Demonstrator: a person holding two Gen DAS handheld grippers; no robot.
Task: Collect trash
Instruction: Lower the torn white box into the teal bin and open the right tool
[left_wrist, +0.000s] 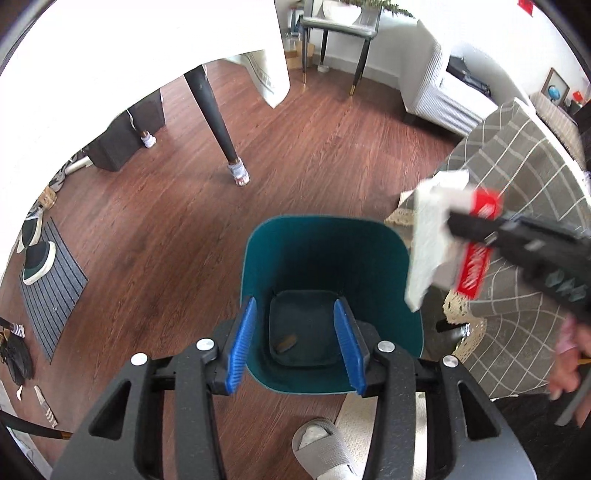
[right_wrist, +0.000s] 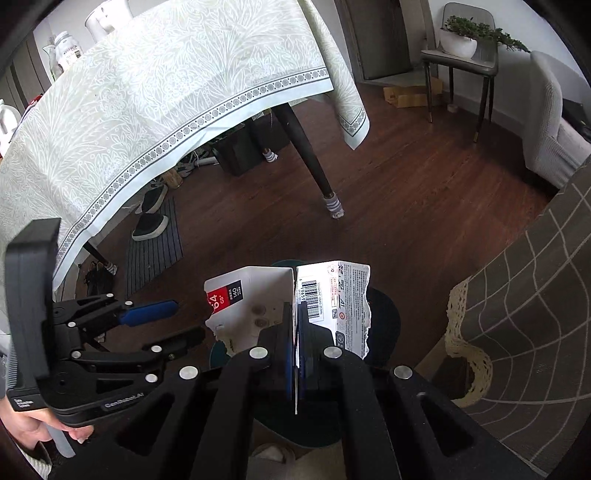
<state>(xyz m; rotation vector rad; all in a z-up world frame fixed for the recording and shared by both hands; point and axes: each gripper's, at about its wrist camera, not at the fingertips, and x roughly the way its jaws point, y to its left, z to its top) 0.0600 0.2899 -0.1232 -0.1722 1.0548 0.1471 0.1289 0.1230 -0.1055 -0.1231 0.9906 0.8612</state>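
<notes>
A teal trash bin (left_wrist: 391, 280) stands on the wood floor, with a small brown scrap (left_wrist: 285, 342) on its bottom. My left gripper (left_wrist: 297, 343) is open and empty just above the bin's near rim. My right gripper (right_wrist: 295, 332) is shut on a torn white and red card package (right_wrist: 332, 295). In the left wrist view that package (left_wrist: 432, 236) hangs over the bin's right rim, held by the right gripper (left_wrist: 458, 225). In the right wrist view the bin (right_wrist: 386, 314) is mostly hidden behind the package, and the left gripper (right_wrist: 162, 325) is at the left.
A dining table with a pale patterned cloth (right_wrist: 155, 96) and a black leg (left_wrist: 214, 110) stands behind. A grey checked cloth (left_wrist: 517, 177) covers furniture at the right. Shoes (left_wrist: 37, 258) lie on a striped mat (left_wrist: 51, 288) at the left. My slipper (left_wrist: 325, 450) is near the bin.
</notes>
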